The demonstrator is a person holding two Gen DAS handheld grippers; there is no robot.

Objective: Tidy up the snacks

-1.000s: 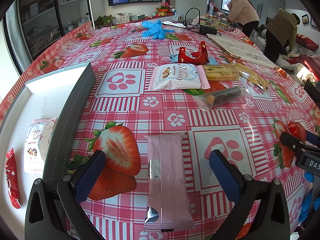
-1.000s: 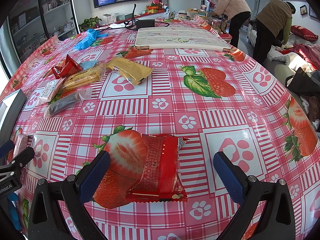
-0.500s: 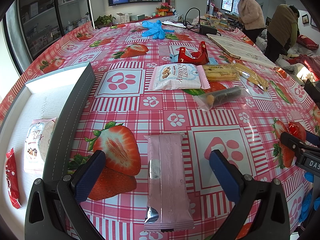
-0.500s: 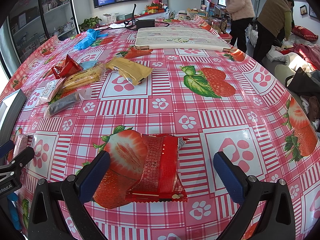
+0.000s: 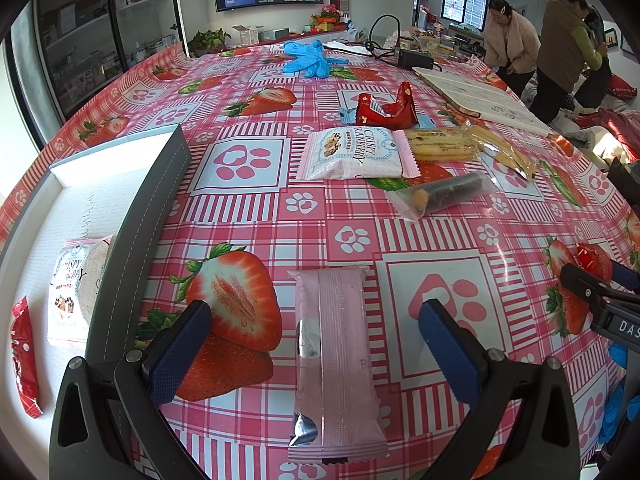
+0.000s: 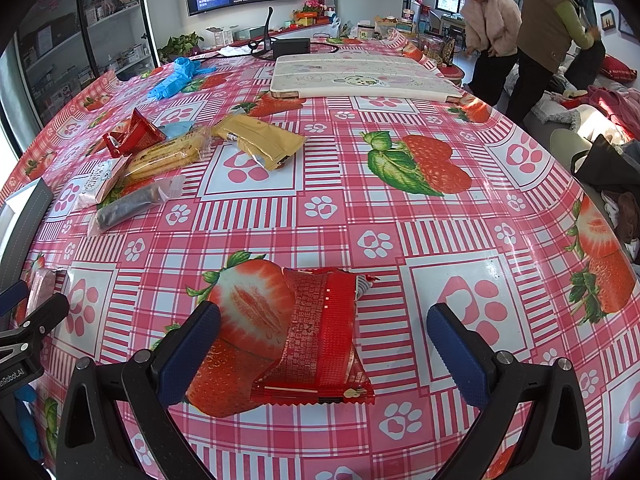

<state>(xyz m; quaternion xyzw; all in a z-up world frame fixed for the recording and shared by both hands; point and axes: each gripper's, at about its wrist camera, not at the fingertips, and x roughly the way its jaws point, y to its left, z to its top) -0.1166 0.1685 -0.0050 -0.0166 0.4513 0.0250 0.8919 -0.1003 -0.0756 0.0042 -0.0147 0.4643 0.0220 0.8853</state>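
Note:
My left gripper (image 5: 316,350) is open, its jaws on either side of a pink snack bar (image 5: 334,356) lying flat on the strawberry tablecloth. My right gripper (image 6: 324,354) is open, its jaws on either side of a red snack packet (image 6: 320,340). A white tray with a grey rim (image 5: 148,216) at the left holds a Crispy Berry packet (image 5: 70,288) and a red packet (image 5: 24,354). Farther off lie a Crispy Cranberry packet (image 5: 354,154), a dark roll in clear wrap (image 5: 444,194), a biscuit pack (image 5: 440,144), a red packet (image 5: 386,108) and a tan packet (image 6: 260,146).
Blue gloves (image 5: 308,60) and a black power box with cables (image 5: 414,58) lie at the far side. A white folded board (image 6: 360,78) lies at the far right. Two people (image 6: 520,24) stand beyond the table's right edge. Each gripper shows at the other view's edge.
Neither gripper nor any snack has moved. Only the people in the background have shifted.

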